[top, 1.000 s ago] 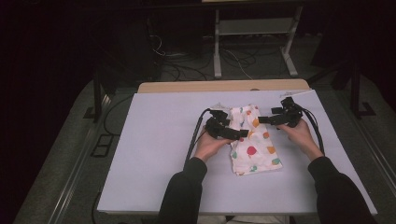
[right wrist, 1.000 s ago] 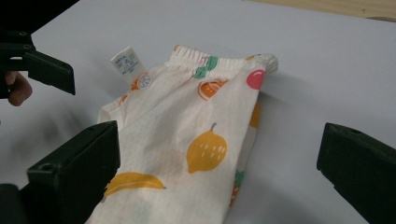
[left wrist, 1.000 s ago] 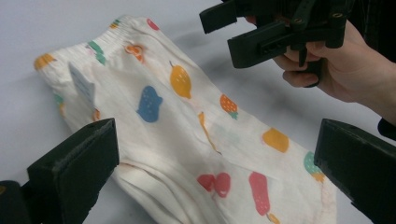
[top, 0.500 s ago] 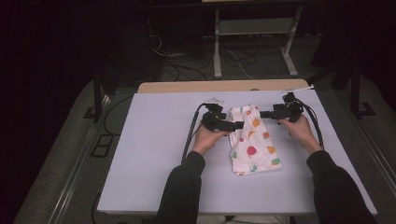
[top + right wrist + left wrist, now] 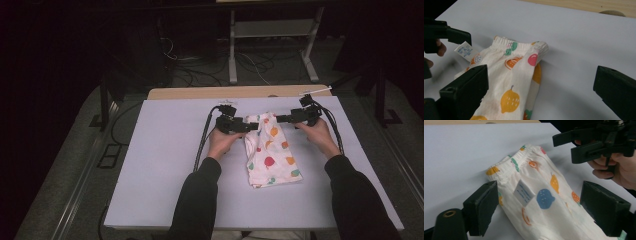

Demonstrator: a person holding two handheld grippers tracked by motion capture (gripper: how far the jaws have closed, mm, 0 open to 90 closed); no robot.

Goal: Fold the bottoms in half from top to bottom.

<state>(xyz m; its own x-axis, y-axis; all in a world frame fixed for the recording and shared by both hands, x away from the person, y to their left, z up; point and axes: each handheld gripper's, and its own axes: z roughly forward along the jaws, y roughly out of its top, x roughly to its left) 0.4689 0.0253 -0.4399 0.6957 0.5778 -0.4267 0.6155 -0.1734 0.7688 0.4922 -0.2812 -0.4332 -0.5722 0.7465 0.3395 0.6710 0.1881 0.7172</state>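
1. Since the small fruit-print shorts (image 5: pixel 270 152) lie folded lengthwise into one narrow strip on the white counter (image 5: pixel 160 165), the first fold looks done; what is left, as I judge it, is a crosswise fold or a lift from the waistband end, and neither is begun.
2. Their elastic waistband (image 5: pixel 517 160) points to the far edge of the counter and the leg hems to the person; a white care label (image 5: pixel 524 192) sticks out of the fabric near the waist.
3. On the person's left, the left tongs (image 5: pixel 252 126) reach the waistband corner; seen in the left gripper view, the jaws stand wide with the shorts between them, and they have just been closing a little; the pads do not yet press on the cloth, so nothing is gripped.
4. On the other side, the right tongs (image 5: pixel 278 119) come to the opposite waistband corner; seen in the right gripper view, the jaws gape wide, one over the print and one over bare counter, holding nothing.
5. As for containers, I see no box, basket or bag on the counter; the shorts are the one loose thing on it, near its far middle, between the two hands; a strip of bare wood (image 5: pixel 200 93) runs along the far edge.
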